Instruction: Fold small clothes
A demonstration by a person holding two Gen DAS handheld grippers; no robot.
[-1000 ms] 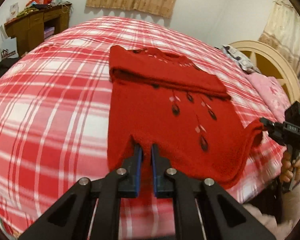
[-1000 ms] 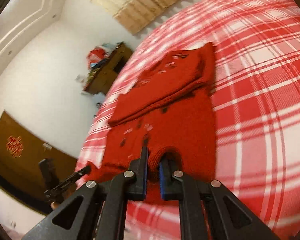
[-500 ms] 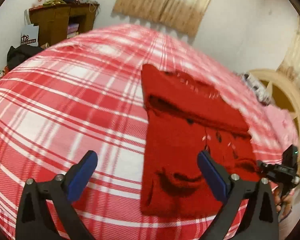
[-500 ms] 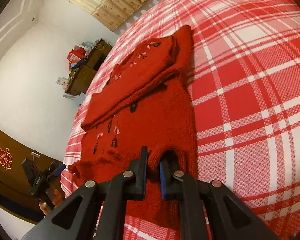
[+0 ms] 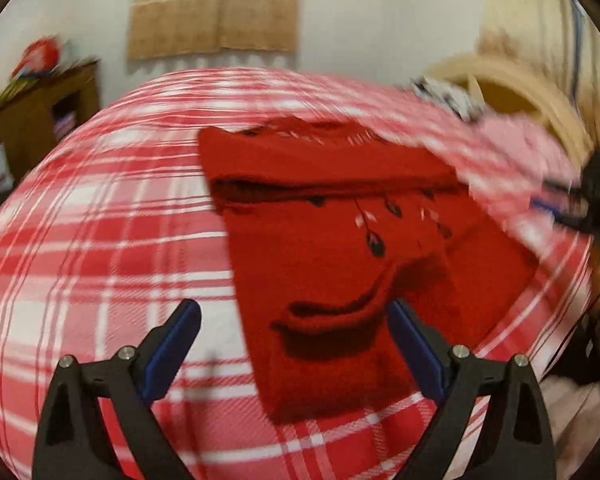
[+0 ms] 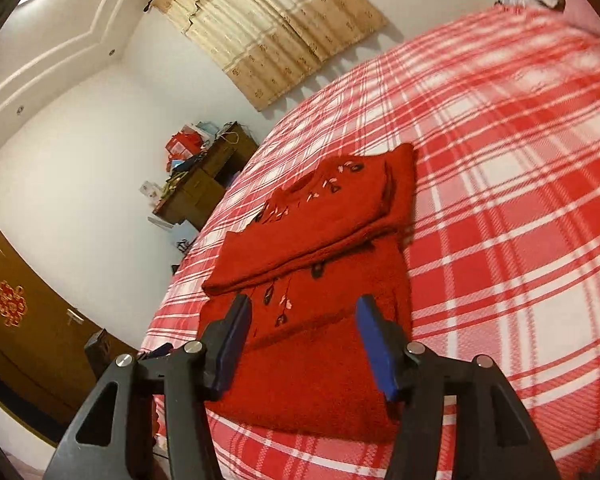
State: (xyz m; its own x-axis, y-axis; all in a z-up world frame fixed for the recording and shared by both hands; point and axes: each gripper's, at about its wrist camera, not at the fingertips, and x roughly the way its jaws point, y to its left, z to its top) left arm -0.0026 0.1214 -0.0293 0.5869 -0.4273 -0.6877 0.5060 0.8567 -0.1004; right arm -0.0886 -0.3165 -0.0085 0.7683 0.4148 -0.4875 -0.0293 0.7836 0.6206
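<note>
Red knit sweater [image 6: 324, 280] lies half-folded on the bed [image 6: 520, 160], soft, thick, floppy; both my hand-held grippers [image 5: 294, 320] [image 6: 304, 344] gape empty, so pinch doubled hem corners.

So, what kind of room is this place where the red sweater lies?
Most likely a home bedroom. The red sweater lies on a bed with a red plaid bedspread. A curved headboard stands at one end, a curtain hangs on the wall, and a wooden desk stands nearby.
</note>
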